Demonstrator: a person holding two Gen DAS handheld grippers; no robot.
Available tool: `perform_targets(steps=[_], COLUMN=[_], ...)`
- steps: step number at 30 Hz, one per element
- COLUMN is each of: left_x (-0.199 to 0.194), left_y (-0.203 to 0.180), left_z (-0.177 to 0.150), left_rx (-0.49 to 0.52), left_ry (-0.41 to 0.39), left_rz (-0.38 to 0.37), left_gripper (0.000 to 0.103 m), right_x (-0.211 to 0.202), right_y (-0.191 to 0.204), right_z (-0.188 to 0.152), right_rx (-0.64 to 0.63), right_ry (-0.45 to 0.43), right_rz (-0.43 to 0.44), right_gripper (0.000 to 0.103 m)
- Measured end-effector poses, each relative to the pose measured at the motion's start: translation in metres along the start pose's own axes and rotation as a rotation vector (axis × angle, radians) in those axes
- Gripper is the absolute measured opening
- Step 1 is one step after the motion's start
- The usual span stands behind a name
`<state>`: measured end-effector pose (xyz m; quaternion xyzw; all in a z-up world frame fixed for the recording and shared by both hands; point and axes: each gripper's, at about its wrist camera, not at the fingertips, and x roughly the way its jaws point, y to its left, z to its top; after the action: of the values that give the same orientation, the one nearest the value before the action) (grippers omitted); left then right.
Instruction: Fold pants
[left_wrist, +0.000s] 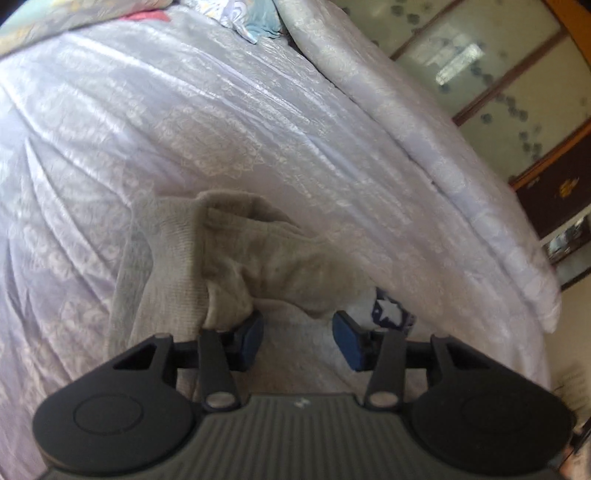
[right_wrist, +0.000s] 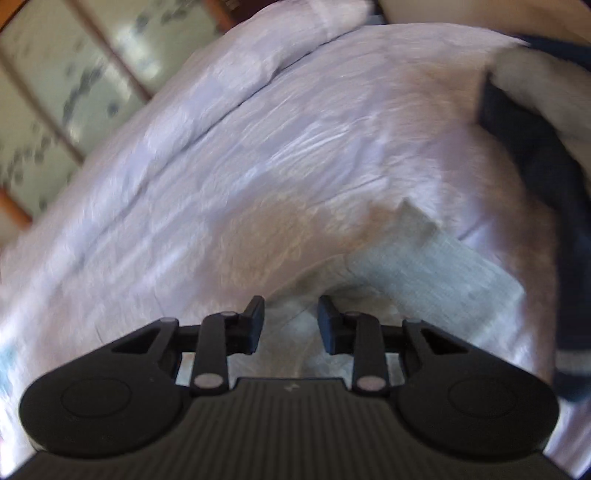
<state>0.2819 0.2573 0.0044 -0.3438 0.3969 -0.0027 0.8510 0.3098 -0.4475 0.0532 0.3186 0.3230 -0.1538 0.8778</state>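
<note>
The grey-beige knit pants (left_wrist: 236, 258) lie bunched on the pale lilac bedspread (left_wrist: 184, 129). In the left wrist view my left gripper (left_wrist: 297, 338) is open, its blue pads (left_wrist: 349, 341) spread just in front of and partly under the bunched cloth; a fold drapes over the left pad. In the right wrist view my right gripper (right_wrist: 291, 323) is open above the bed, with a flat grey part of the pants (right_wrist: 436, 254) just ahead to the right. Nothing is held between its fingers. The view is blurred.
A folded quilt edge (left_wrist: 461, 177) runs along the bed's right side. A dark blue and white cloth (left_wrist: 388, 308) lies by the pants. A dark blue garment or sleeve (right_wrist: 546, 177) hangs at the right. Glazed sliding doors (left_wrist: 498, 74) stand beyond the bed.
</note>
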Motion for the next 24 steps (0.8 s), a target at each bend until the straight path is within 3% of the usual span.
perform_targets(steps=[4, 7, 9, 12, 15, 17, 18, 19, 22, 24], left_x=[-0.031, -0.044, -0.042, -0.029, -0.008, 0.003, 0.007, 0.011, 0.021, 0.014], left_y=[-0.018, -0.052, -0.080, -0.119, -0.142, -0.148, -0.150, -0.151, -0.147, -0.144], left_z=[-0.019, -0.043, -0.062, -0.092, -0.117, -0.135, -0.142, -0.150, -0.162, -0.161], left_rx=[0.081, 0.172, 0.263, 0.433, 0.551, 0.631, 0.673, 0.712, 0.777, 0.791], left_ry=[-0.020, 0.025, 0.053, 0.066, 0.099, 0.103, 0.087, 0.076, 0.093, 0.082], left_rz=[-0.053, -0.142, -0.169, -0.136, -0.092, -0.044, -0.011, 0.019, 0.094, 0.089], left_gripper=[0.043, 0.045, 0.048, 0.059, 0.066, 0.086, 0.088, 0.086, 0.031, 0.015], right_x=[-0.049, -0.086, -0.100, -0.108, -0.099, -0.094, -0.090, -0.087, -0.081, -0.070], right_y=[0.031, 0.044, 0.048, 0.045, 0.032, 0.016, 0.011, 0.005, 0.001, 0.001], right_z=[-0.030, -0.069, -0.100, -0.136, -0.154, -0.147, -0.146, -0.145, -0.139, -0.134], right_rx=[-0.171, -0.202, -0.194, -0.127, -0.027, 0.076, 0.118, 0.159, 0.225, 0.276], right_ry=[0.068, 0.176, 0.261, 0.332, 0.364, 0.362, 0.349, 0.335, 0.281, 0.267], right_rz=[0.232, 0.409, 0.475, 0.499, 0.447, 0.402, 0.394, 0.405, 0.393, 0.381], right_gripper=[0.036, 0.038, 0.039, 0.043, 0.046, 0.048, 0.046, 0.046, 0.046, 0.043])
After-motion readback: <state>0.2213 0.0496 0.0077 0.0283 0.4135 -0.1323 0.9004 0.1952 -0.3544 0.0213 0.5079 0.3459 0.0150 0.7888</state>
